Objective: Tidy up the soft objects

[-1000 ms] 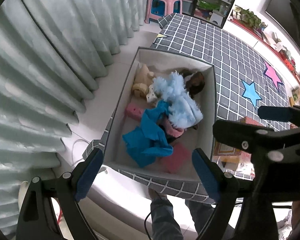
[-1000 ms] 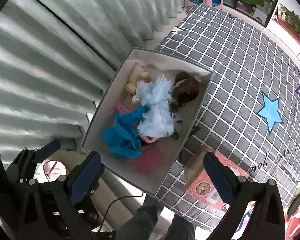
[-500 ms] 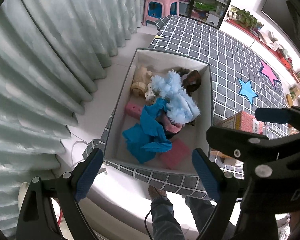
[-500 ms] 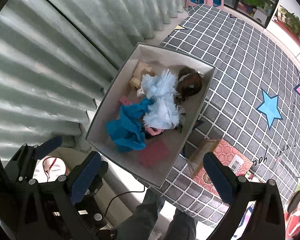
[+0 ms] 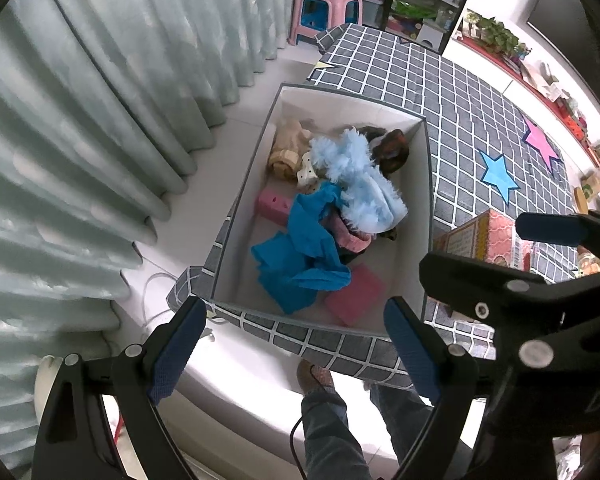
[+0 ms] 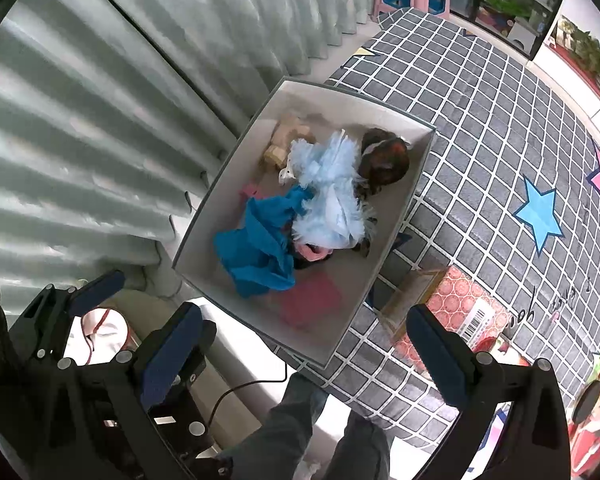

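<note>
A grey-walled storage box (image 5: 427, 184) (image 6: 204, 220) stands on the corner of a checked bed. Inside lie a fluffy light-blue piece (image 5: 360, 176) (image 6: 330, 196), a bright blue cloth (image 5: 300, 256) (image 6: 260, 248), a pink flat pad (image 5: 356, 298) (image 6: 310, 298), a beige plush (image 5: 288, 148) (image 6: 286, 140), a dark brown plush (image 5: 392, 150) (image 6: 384, 156) and a small pink block (image 5: 272, 206). My left gripper (image 5: 292, 350) hangs high above the box's near edge, open and empty. High over the same corner my right gripper (image 6: 300, 344) is open too, nothing between its fingers.
A red patterned carton (image 5: 488, 236) (image 6: 456, 308) lies on the bed (image 5: 480, 112) right of the box. Pale curtains (image 5: 80, 120) hang on the left. A person's legs (image 5: 340, 420) stand on the white floor below. A pink stool (image 5: 326, 8) sits far back.
Both views have drawn back a little, so the box looks slightly smaller and more of the red carton shows. Both grippers stay open.
</note>
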The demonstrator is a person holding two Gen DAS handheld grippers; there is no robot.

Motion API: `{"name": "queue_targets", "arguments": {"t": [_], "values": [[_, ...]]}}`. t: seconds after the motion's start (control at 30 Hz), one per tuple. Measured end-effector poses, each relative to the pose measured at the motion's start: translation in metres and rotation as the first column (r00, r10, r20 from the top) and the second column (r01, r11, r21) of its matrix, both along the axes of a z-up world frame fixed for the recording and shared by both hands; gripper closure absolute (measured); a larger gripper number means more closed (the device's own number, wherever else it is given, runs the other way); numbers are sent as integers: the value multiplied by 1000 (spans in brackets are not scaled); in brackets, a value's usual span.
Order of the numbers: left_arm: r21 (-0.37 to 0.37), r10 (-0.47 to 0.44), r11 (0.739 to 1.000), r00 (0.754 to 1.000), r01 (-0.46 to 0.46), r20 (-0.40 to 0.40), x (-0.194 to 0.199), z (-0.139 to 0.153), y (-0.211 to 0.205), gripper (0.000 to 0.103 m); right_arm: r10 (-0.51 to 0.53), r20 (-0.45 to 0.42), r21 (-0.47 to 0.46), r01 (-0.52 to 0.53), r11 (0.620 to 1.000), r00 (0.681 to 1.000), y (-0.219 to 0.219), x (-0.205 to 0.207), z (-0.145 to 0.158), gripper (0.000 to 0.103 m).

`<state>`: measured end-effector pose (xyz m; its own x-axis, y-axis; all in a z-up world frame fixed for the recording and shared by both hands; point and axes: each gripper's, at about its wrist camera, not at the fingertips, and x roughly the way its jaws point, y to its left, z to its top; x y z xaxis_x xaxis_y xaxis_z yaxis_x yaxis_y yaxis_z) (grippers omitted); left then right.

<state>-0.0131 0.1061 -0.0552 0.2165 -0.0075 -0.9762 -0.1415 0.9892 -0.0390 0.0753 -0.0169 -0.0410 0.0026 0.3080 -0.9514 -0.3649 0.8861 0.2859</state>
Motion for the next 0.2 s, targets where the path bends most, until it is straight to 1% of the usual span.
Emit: {"name": "queue_targets", "arguments": {"t": [0.2], "values": [[-35,-4,999,1000,5,22,-3,3,3,10,6,9,-10,-6,1000,1000,2,-2,1,0]]}}
